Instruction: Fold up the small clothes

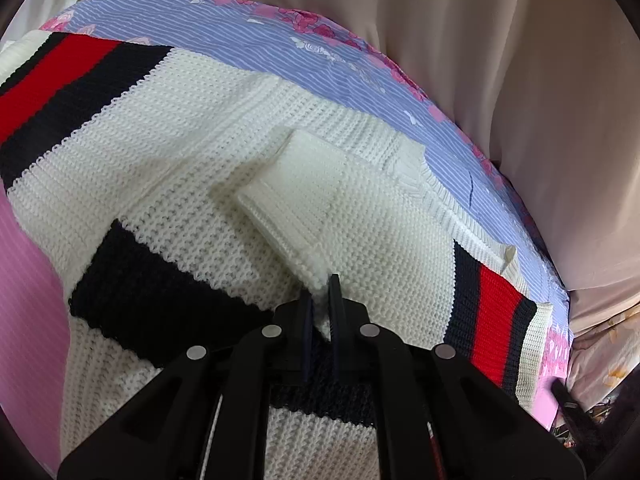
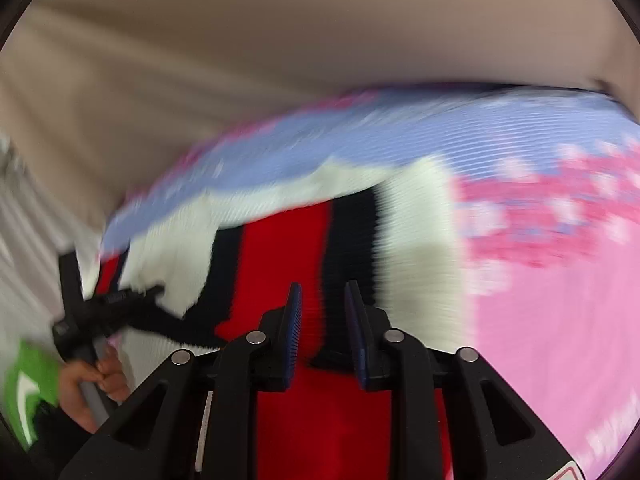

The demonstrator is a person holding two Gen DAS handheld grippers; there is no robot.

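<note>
Left gripper (image 1: 322, 296) pinched on knit edge, right gripper (image 2: 323, 308) clamped on striped band; sweater spread flat between both.

Left wrist view: jaws nearly together, a tuft of white knit caught between the tips, so it grips the sweater (image 1: 200, 152) at 6 o'clock. Body of it runs away toward 10–11 o'clock, long axis roughly 9 to 3; folded white cuff (image 1: 296, 196) lies just ahead at 12. Red-and-black hem band (image 1: 496, 320) sits at 3–4 o'clock. Blue floral sheet (image 1: 280, 48) gives free room from 12 round to 2; beige cloth (image 1: 480, 60) beyond.

Right wrist view, blurred: jaws narrowed onto the red stripe (image 2: 280, 248), fabric runs between the pads, looks gripped. Sweater extends to 10–11 o'clock; other gripper and a hand (image 2: 96, 376) at 8–9. Pink mat (image 2: 540, 340) open from 2 to 4. Right one is nearer the hem, I judge the fold goes toward 10.
</note>
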